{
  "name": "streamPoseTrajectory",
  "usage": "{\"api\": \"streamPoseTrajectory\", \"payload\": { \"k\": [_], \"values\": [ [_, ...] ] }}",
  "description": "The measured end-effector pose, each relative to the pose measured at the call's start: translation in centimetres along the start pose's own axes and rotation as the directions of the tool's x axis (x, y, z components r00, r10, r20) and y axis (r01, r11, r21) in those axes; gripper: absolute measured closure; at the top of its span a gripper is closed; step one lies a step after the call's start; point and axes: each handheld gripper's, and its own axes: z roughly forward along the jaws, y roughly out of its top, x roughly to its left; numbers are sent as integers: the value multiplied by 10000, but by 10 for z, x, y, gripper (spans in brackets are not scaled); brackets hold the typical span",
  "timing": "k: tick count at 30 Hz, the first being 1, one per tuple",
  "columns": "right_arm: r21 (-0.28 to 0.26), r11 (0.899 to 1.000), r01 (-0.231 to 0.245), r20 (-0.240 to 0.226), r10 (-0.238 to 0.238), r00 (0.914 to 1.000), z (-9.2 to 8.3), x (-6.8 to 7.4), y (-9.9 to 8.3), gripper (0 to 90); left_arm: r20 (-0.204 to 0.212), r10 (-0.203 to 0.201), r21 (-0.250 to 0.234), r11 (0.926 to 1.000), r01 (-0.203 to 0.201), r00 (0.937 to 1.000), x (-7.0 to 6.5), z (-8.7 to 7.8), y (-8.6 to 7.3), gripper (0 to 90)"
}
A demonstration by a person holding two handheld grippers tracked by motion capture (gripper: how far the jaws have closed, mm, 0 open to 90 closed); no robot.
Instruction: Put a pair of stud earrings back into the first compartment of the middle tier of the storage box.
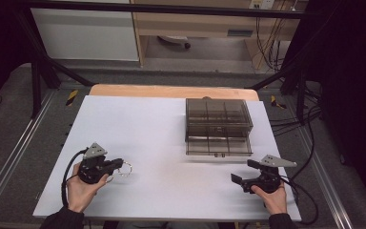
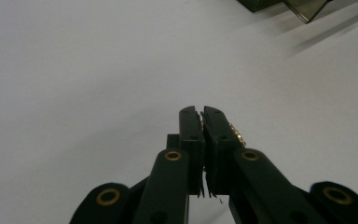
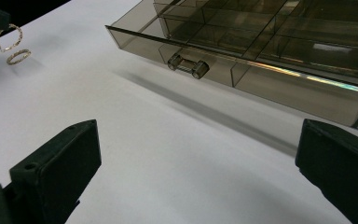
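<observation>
My left gripper is at the front left of the white table, shut on a small gold ring that pokes out beside its right jaw. In the right gripper view that ring hangs just above the table, and a second ring lies right below it. My right gripper rests at the front right, open and with nothing between its jaws. It faces the pulled-out drawer of a smoky clear organiser box. The drawer has several compartments and a small handle.
The white table top runs out to a wooden strip at the back. The organiser box stands right of centre toward the back. A dark metal frame and cables surround the table.
</observation>
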Motion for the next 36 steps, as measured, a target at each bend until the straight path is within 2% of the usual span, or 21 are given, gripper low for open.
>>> {"api": "streamPoseTrajectory", "payload": {
  "k": [8, 21, 36],
  "values": [
    [10, 10000, 43, -1, -43, 10000, 0, 0, 0, 6, 251, 376, 69, 9993, -378, 9990, -17, 13, 14, 865],
    [21, 10000, 39, -1, -39, 10000, 0, 0, 0, 6, 672, 649, 55, 9978, -654, 9956, -41, 35, 36, 865],
    [43, 10000, 39, -1, -39, 10000, 0, 0, 0, 6, 1001, 1089, -155, 9940, -1078, 9890, -67, 47, 71, 865]
  ]
}}
